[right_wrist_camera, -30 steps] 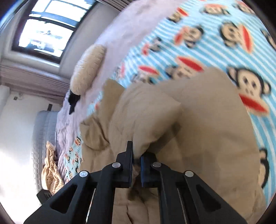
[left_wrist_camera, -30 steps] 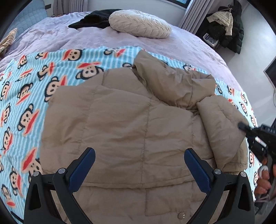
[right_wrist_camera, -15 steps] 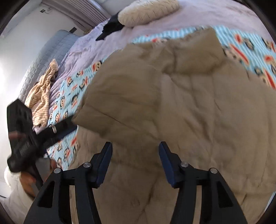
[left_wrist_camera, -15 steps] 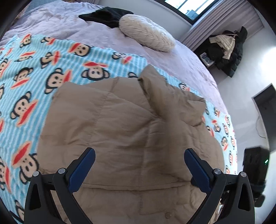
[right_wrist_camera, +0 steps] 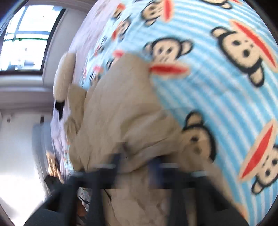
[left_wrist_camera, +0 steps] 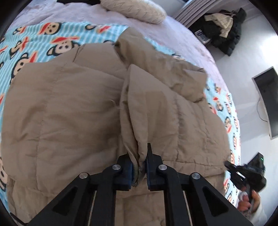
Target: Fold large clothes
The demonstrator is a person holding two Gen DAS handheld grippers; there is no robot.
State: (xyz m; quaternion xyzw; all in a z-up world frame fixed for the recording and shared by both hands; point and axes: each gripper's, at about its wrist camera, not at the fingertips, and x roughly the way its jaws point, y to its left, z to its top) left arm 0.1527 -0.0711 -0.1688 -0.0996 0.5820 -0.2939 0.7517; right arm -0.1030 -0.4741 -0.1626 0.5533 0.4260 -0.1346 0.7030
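A tan puffer jacket (left_wrist_camera: 69, 113) lies on a blue striped monkey-print blanket (left_wrist_camera: 43, 38) on a bed. My left gripper (left_wrist_camera: 139, 166) is shut on a raised fold of the jacket at its near middle. My right gripper also shows at the far right of the left wrist view (left_wrist_camera: 243, 175), beside the jacket's edge. In the blurred right wrist view my right gripper (right_wrist_camera: 137, 165) has its jaws apart around a bunched edge of the jacket (right_wrist_camera: 121, 121), with the blanket (right_wrist_camera: 225, 87) beyond.
A cream knitted cushion (left_wrist_camera: 135, 8) lies on the lilac bedspread (left_wrist_camera: 182, 29) behind the blanket. Dark clothes (left_wrist_camera: 224, 29) are piled on the floor at the back right. A dark screen (left_wrist_camera: 267, 100) stands at the right. A window (right_wrist_camera: 22, 38) is at the far left.
My left gripper has closed on a fold of the jacket. My right gripper let go of the sleeve, opened, and swung to the jacket's right edge.
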